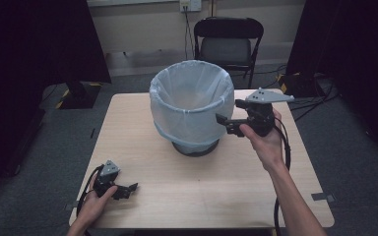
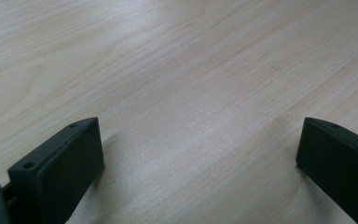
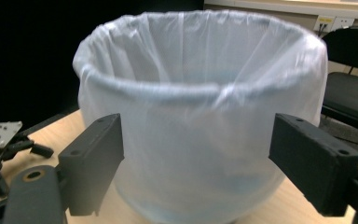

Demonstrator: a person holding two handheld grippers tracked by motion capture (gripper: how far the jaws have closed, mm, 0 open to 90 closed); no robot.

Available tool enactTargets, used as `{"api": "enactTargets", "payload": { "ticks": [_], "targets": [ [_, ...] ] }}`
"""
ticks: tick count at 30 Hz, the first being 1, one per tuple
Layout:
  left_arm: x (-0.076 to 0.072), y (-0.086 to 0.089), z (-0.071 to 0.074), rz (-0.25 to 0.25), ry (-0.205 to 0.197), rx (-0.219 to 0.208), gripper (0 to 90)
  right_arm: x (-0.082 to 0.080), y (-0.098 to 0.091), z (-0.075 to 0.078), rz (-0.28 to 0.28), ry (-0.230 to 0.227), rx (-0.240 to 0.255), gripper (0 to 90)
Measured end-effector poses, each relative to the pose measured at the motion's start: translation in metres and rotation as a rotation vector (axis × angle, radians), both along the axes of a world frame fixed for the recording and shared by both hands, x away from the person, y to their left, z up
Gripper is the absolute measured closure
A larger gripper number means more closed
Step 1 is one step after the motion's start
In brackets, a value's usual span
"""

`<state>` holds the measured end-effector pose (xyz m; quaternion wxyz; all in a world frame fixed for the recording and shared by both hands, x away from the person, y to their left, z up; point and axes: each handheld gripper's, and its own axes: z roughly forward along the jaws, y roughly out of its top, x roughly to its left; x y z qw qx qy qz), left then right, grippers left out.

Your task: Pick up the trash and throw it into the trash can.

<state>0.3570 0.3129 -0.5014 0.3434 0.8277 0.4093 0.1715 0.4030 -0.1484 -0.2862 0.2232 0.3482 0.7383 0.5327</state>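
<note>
Standing mid-table toward the far edge, a lined bin (image 1: 192,105) faces the right gripper (image 1: 229,118), jaws spread, seemingly lining up on its bag; the left gripper (image 1: 128,189), jaws apart, rests by the near-left corner.

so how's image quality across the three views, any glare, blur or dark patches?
High view: even light on the table, black curtains either side lose all detail. Left gripper view: soft sheen on the wood, jaws cast faint shadows, the near ends of the jaws blurred. Right gripper view: the bin liner is bright and hazy, near jaws soft, left background nearly black.
</note>
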Motion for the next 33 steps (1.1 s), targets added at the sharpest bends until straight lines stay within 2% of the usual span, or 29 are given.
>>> {"api": "enactTargets", "payload": {
  "ticks": [5, 9, 11, 13, 25, 30, 33],
  "targets": [
    [0.0, 0.0, 0.0, 0.0, 0.0, 0.0, 0.1, -0.017, -0.009, -0.019, -0.009, 0.016, -0.009, 15.7],
    [0.0, 0.0, 0.0, 0.0, 0.0, 0.0, 0.1, -0.021, -0.015, -0.027, -0.022, 0.027, -0.025, 15.3],
    [0.0, 0.0, 0.0, 0.0, 0.0, 0.0, 0.1, -0.025, -0.023, -0.038, -0.042, 0.041, -0.033, 15.2],
    [0.0, 0.0, 0.0, 0.0, 0.0, 0.0, 0.1, -0.027, -0.025, -0.041, -0.047, 0.045, -0.031, 15.2],
    [0.0, 0.0, 0.0, 0.0, 0.0, 0.0, 0.1, -0.037, -0.044, -0.098, -0.101, 0.121, -0.055, 16.9],
    [0.0, 0.0, 0.0, 0.0, 0.0, 0.0, 0.1, -0.04, -0.053, -0.118, -0.14, 0.17, -0.089, 16.9],
    [0.0, 0.0, 0.0, 0.0, 0.0, 0.0, 0.1, -0.042, -0.058, -0.127, -0.154, 0.179, -0.106, 16.9]
  ]
}}
